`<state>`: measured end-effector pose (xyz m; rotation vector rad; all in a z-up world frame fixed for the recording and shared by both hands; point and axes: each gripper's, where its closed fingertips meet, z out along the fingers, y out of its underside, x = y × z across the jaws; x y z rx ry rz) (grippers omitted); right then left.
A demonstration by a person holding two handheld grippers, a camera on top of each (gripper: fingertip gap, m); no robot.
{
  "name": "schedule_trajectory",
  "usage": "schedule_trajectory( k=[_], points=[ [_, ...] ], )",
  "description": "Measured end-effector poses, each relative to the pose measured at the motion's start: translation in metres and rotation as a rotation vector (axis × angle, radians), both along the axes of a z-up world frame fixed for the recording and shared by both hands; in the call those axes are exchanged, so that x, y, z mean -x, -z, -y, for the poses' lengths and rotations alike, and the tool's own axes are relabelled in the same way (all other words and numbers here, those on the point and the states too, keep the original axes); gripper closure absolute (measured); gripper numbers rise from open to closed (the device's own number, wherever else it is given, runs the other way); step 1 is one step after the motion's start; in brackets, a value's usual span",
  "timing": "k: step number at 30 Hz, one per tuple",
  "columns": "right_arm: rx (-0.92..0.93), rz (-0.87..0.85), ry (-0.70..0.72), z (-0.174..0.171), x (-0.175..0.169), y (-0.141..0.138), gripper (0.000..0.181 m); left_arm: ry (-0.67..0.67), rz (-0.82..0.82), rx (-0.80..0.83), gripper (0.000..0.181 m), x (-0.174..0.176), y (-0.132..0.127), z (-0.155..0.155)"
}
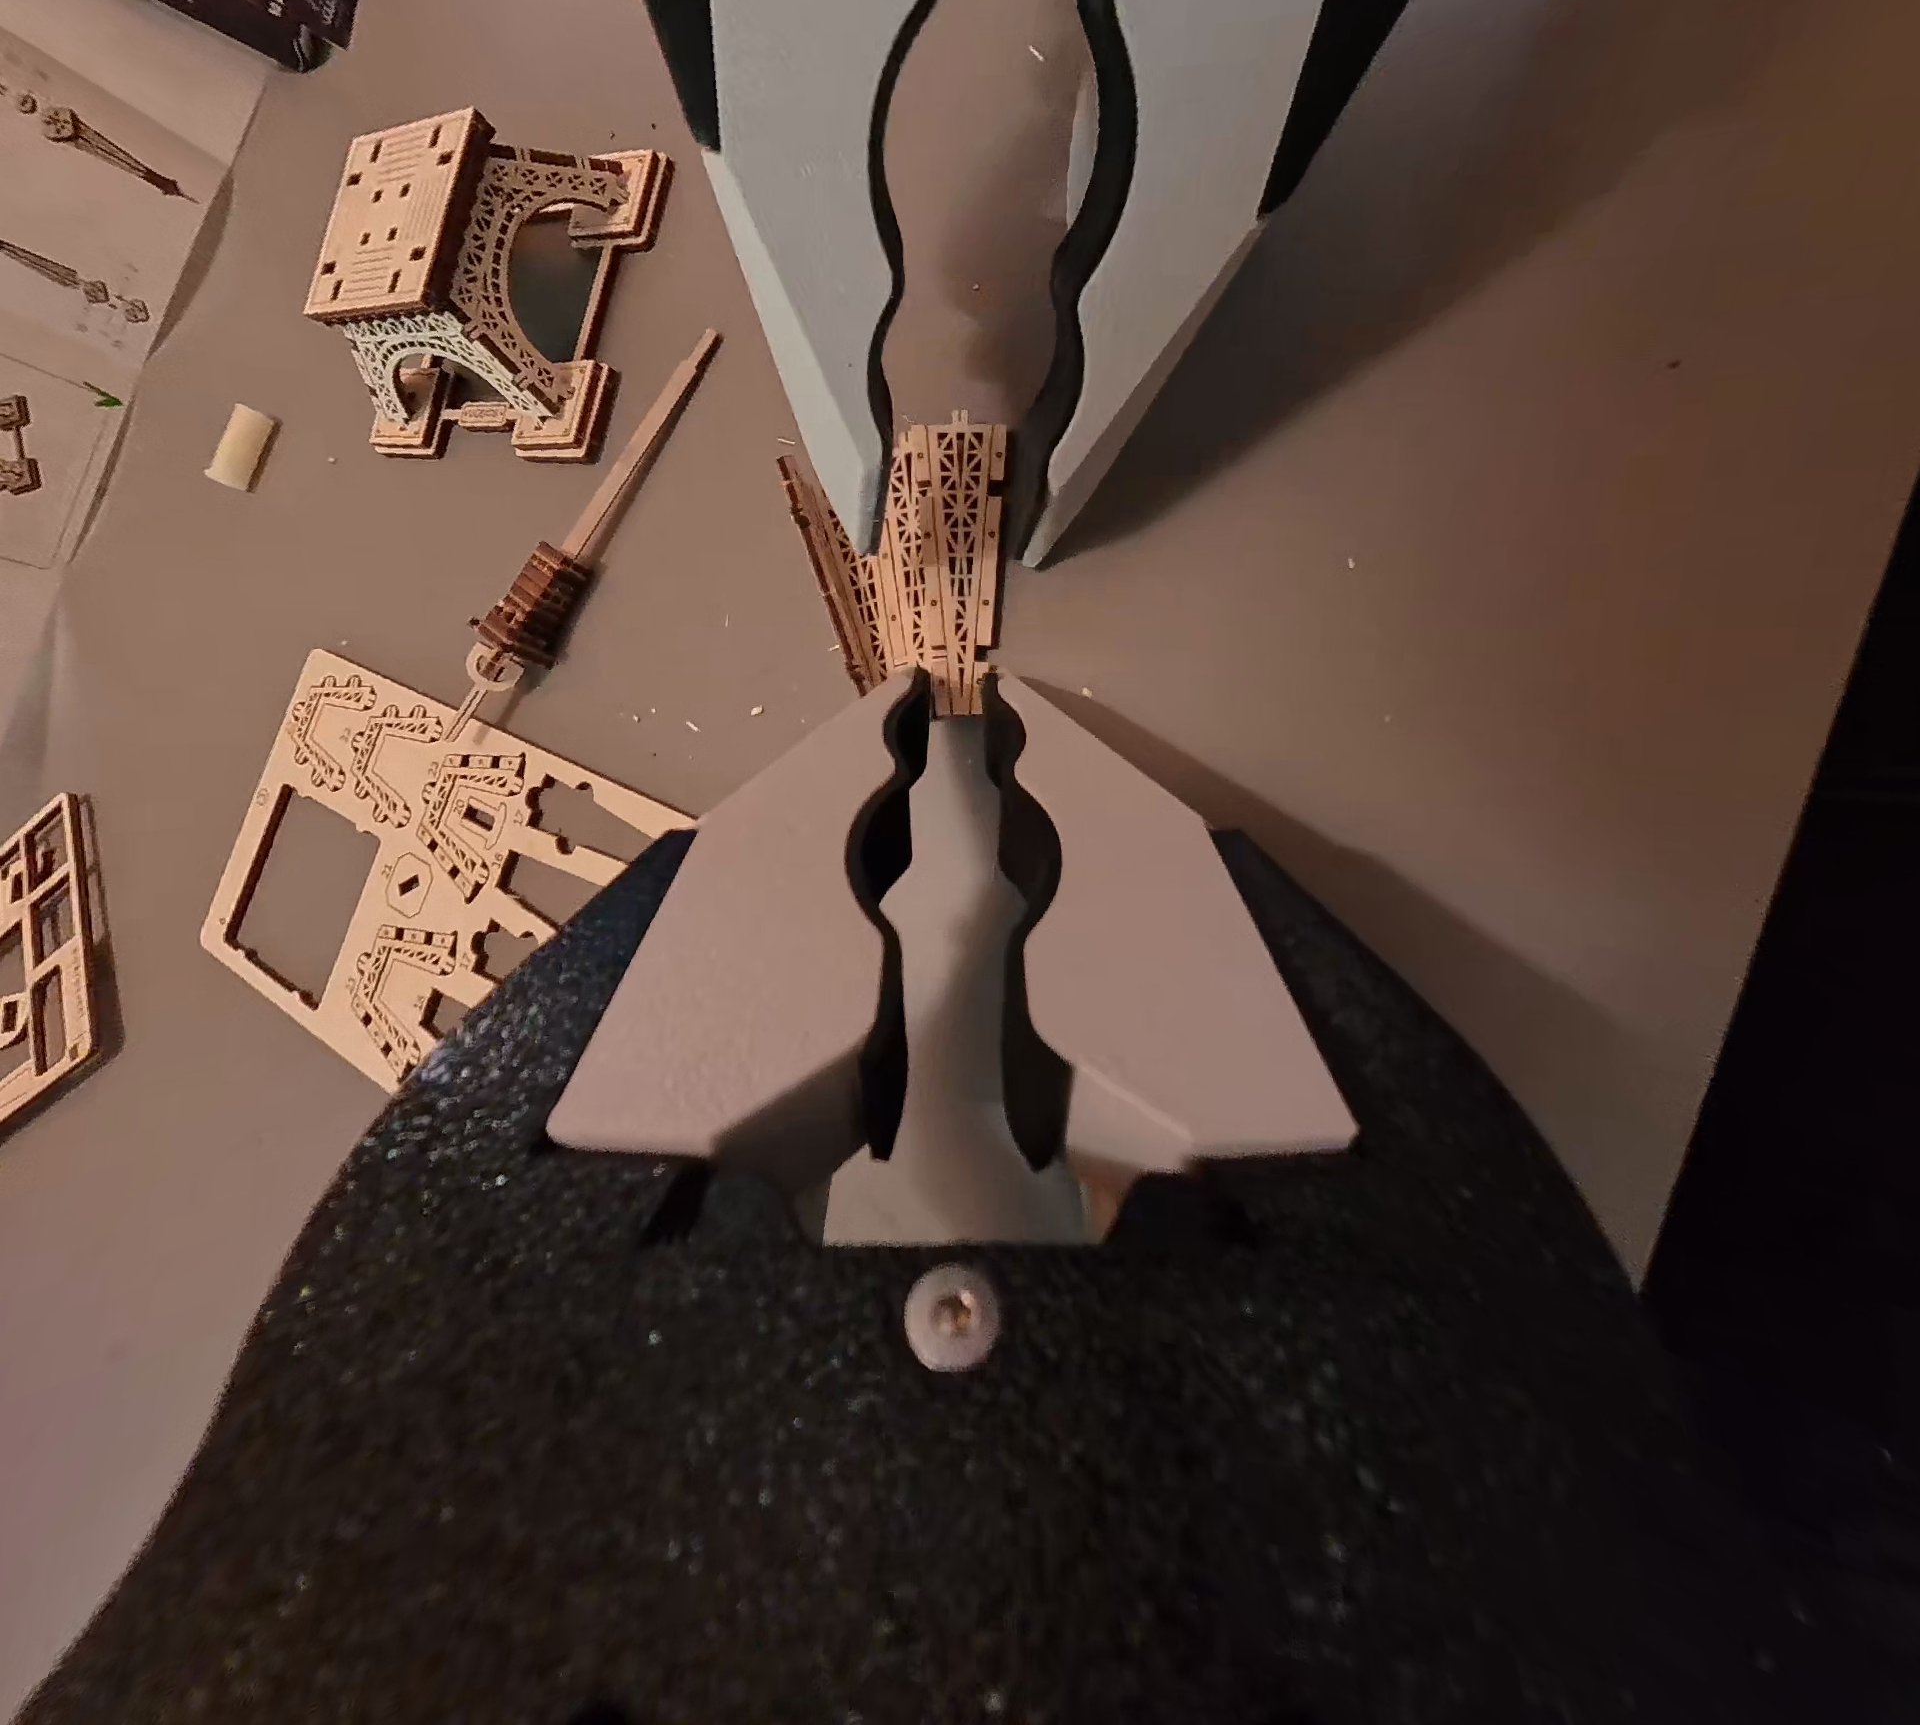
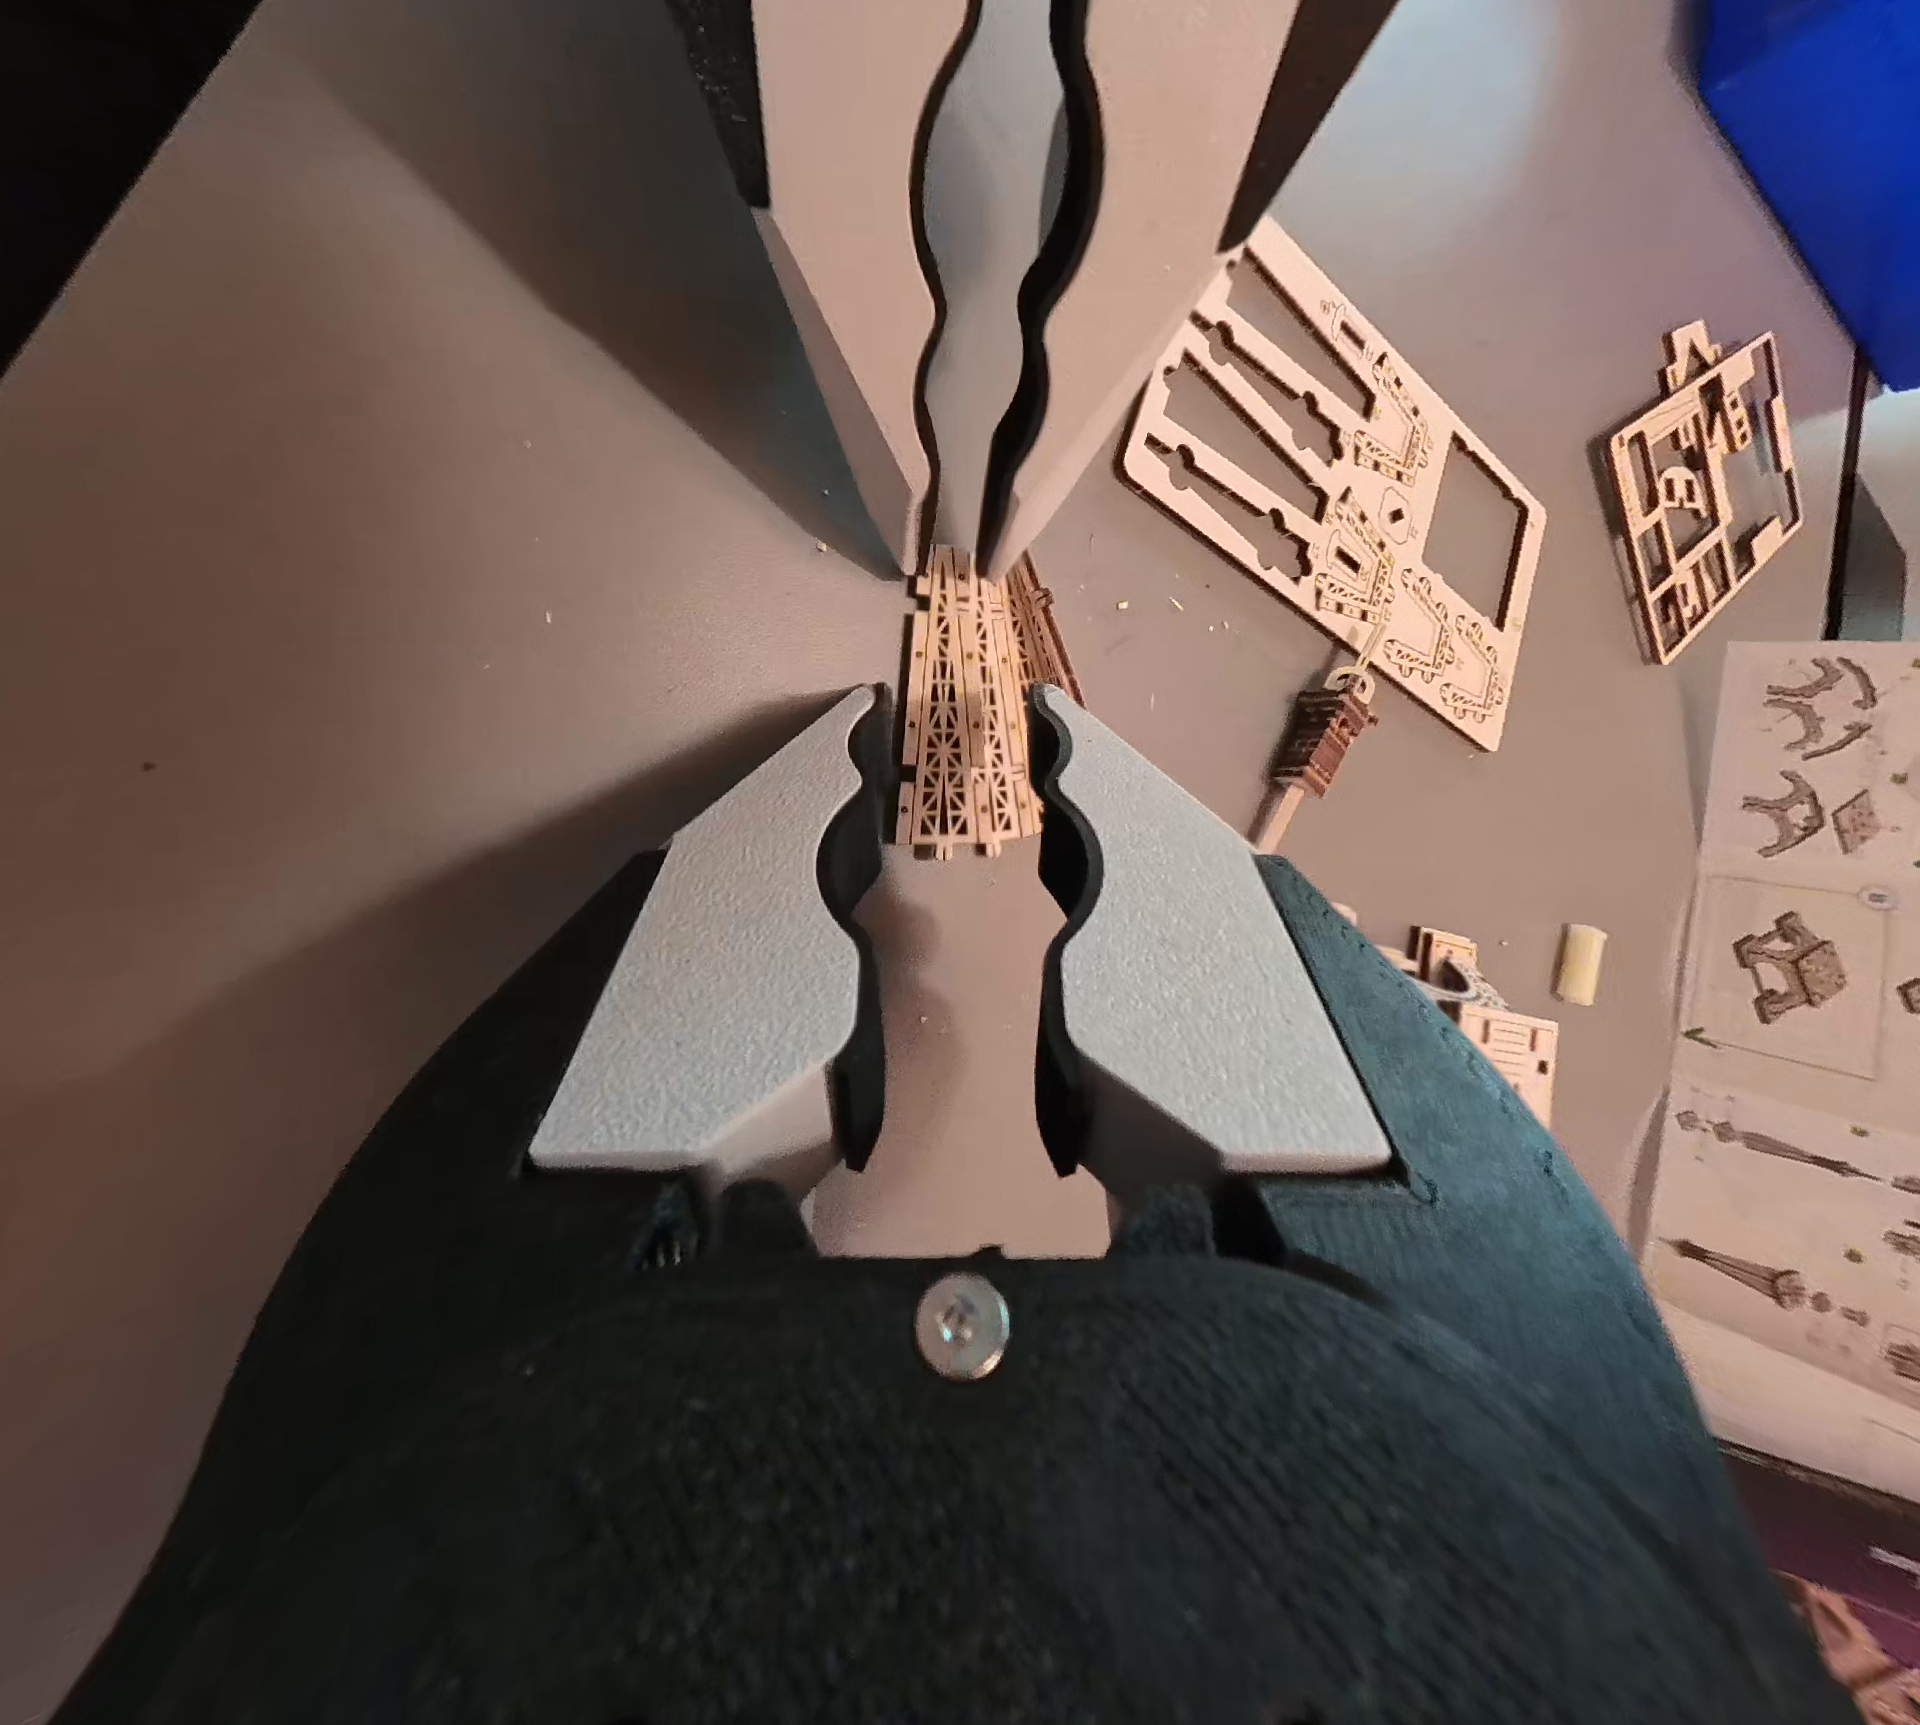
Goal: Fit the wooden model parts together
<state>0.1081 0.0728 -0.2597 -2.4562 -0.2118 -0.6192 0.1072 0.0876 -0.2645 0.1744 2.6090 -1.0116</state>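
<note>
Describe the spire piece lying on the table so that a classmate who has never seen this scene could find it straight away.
Start at the arched tower base standing on the grey table. Just beside it, towards the punched-out parts sheet, lies the spire piece. Unlike its pale flat neighbours, it is a thin stick carrying a dark stack of ribbed discs at one end.

Both wrist views close, facing each other, sharing lattice piece (image 1: 940, 574) (image 2: 961, 719) over table (image 1: 1455, 532) (image 2: 416, 532)

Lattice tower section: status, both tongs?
Left tongs shut on narrow end of pale wooden lattice tower section. Right tongs shut on its wide end. Held above grey table; nothing in the way.
</note>
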Motion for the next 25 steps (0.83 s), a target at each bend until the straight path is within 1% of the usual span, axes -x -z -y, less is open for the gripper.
schedule_trajectory(
  k=[1,4,7,9,12,15,17,20,25],
  points=[
    [-0.007,-0.018,0.005,0.0,0.0,0.0,0.158,0.003,-0.002,-0.005,0.173,0.0,0.0,0.0],
    [0.009,-0.073,-0.004,0.001,0.005,0.004,0.17,0.008,-0.007,-0.016,0.173,0.001,0.0,0.0],
    [0.011,-0.094,0.001,0.0,0.006,0.005,0.174,0.024,-0.03,-0.018,0.165,0.003,-0.001,-0.001],
    [0.011,-0.1,0.007,0.0,0.006,0.005,0.174,0.019,-0.043,-0.012,0.163,0.003,0.0,-0.001],
    [0.005,-0.134,0.025,0.0,0.007,0.005,0.173,0.008,-0.054,-0.001,0.164,0.002,0.0,0.0],
    [0.003,-0.169,0.012,-0.002,0.014,0.005,0.172,-0.006,-0.064,-0.002,0.168,0.001,0.002,0.0],
    [0.009,-0.14,0.017,-0.001,0.011,0.004,0.167,-0.01,-0.057,-0.003,0.172,0.0,0.002,0.0],
    [0.007,-0.116,0.045,0.002,0.007,0.002,0.159,-0.001,-0.04,-0.007,0.172,-0.001,0.002,-0.001],
    [0.002,-0.107,0.049,0.002,0.007,0.002,0.158,0.049,-0.054,0.018,0.172,0.001,0.0,0.001]
  ],
)
